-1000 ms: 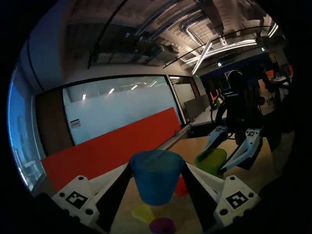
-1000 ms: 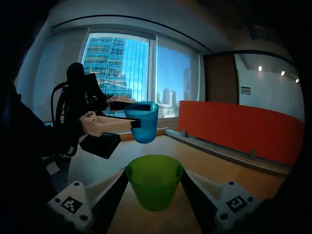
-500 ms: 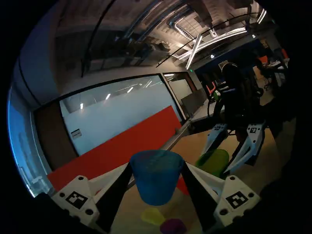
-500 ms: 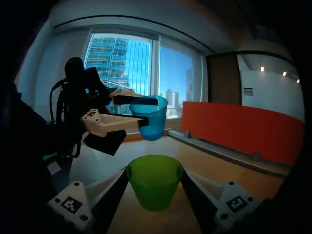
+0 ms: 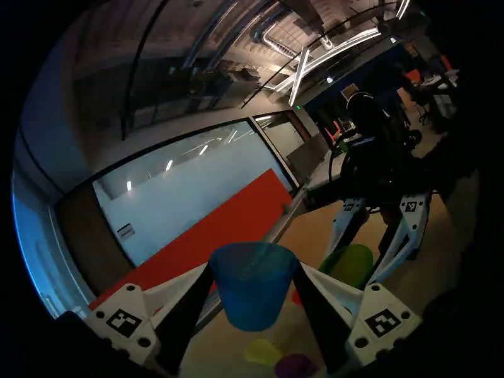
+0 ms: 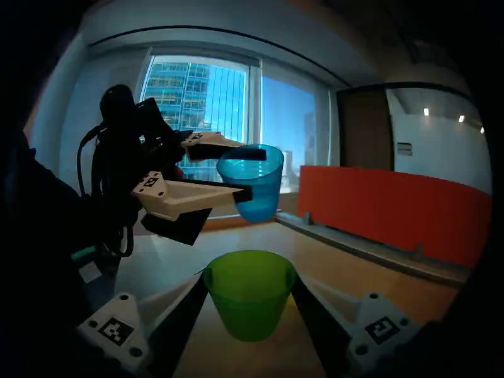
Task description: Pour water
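A high-rise office: city towers fill the window [image 6: 201, 101] at eleven o'clock; strip lights [image 5: 299, 75] and bare ducts [image 5: 220, 69] run overhead at twelve; a frosted glass partition [image 5: 189, 183] stands at nine.

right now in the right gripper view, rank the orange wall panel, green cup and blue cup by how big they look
1. orange wall panel, largest by far
2. green cup
3. blue cup, but it is farther from the camera, so the two cups may really be alike

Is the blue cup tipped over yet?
No, nearly upright: the blue cup held in the left gripper has its mouth facing up.
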Demonstrator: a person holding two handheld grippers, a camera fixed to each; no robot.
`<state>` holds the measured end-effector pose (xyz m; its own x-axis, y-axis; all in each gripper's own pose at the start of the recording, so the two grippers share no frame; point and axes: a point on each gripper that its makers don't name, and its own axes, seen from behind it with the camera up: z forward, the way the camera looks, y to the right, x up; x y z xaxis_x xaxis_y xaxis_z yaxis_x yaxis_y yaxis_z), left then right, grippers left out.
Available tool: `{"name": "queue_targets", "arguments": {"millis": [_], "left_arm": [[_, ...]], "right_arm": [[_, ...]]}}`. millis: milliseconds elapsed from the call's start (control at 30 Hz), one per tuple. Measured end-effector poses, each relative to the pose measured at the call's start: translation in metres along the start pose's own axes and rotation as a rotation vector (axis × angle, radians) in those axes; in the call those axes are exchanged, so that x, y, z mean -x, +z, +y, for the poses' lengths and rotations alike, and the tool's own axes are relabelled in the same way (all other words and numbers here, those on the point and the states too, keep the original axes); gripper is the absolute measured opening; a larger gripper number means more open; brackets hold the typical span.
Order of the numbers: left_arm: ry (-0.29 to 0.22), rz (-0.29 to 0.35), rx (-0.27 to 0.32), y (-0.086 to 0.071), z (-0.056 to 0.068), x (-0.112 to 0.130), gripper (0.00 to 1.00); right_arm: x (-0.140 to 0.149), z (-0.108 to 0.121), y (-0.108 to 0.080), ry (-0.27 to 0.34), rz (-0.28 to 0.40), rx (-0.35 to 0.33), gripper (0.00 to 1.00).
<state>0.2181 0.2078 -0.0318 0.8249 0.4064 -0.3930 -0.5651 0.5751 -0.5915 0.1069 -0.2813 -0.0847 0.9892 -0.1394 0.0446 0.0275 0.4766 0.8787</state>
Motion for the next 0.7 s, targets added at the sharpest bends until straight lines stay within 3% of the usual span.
{"name": "queue_targets", "arguments": {"millis": [700], "left_arm": [[0.135,-0.01,-0.001,0.002,0.002,-0.014,0.87]], "right_arm": [[0.002,-0.01,0.006,0.004,0.001,-0.024,0.92]]}}
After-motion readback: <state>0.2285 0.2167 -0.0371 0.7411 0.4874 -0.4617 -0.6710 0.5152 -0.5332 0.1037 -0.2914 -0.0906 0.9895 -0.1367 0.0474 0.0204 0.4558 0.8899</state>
